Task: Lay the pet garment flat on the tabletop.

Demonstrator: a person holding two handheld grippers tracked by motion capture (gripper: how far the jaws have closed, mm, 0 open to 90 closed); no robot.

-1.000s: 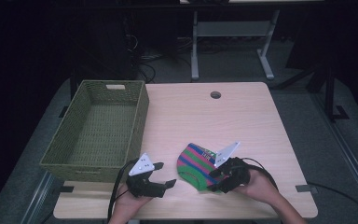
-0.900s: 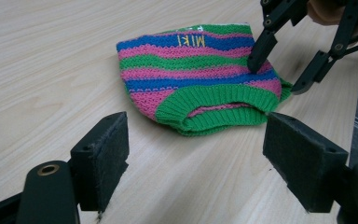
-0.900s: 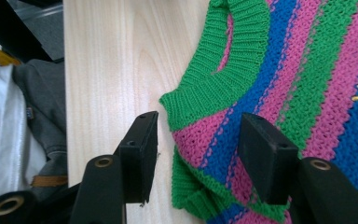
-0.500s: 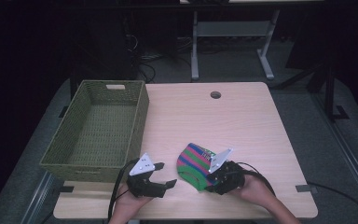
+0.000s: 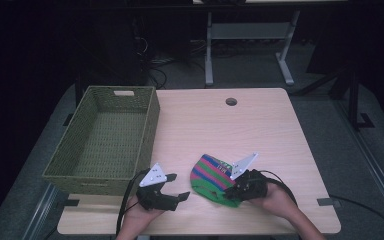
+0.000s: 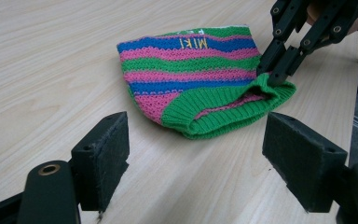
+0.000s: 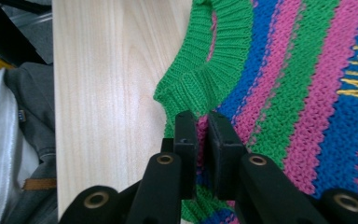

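Wicker basket point(image 5: 105, 140) left of striped hat point(image 5: 212, 175), table point(image 5: 260, 130) between.

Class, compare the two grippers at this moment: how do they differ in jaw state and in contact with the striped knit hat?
The left gripper has jaws wide open; the right gripper is shut. The left touches nothing, short of the striped knit hat; the right pinches its green ribbed brim. Both are hand-held with black jaws.

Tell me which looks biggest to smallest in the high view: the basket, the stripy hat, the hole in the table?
1. The basket, by far.
2. The stripy hat, partly under the right gripper.
3. The hole in the table, tiny.
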